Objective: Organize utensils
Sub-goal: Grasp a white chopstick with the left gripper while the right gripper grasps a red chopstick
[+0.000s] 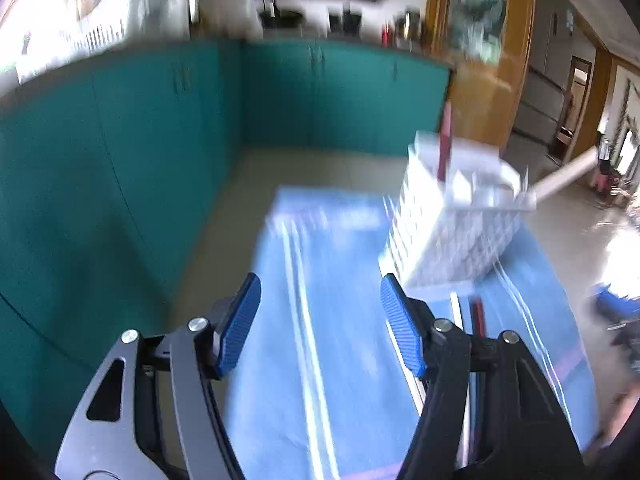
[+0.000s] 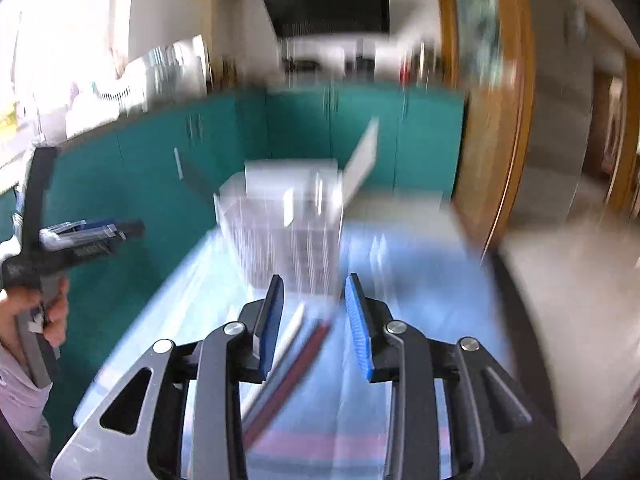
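- Left wrist view only: we note a red utensil (image 1: 444, 144) standing upright in the white slotted caddy (image 1: 452, 220), and a white handle (image 1: 568, 176) leaning out to its right; caddy sits at the far right of the blue striped cloth (image 1: 344, 320).
- Left gripper (image 1: 320, 320): fingers spread wide, holding nothing, raised over the cloth.
- Right wrist view only: we see the left gripper held by a hand (image 2: 56, 312) at far left; red and white utensils (image 2: 296, 356) lie on the cloth before the caddy.
- Right gripper (image 2: 314, 320): fingers apart, empty, above those utensils.

Utensil caddy (image 2: 286, 232) stands on the cloth (image 2: 404, 280); two utensils (image 2: 296, 356) lie just before it (chopsticks, probably); cabinets (image 2: 168, 184) behind it.
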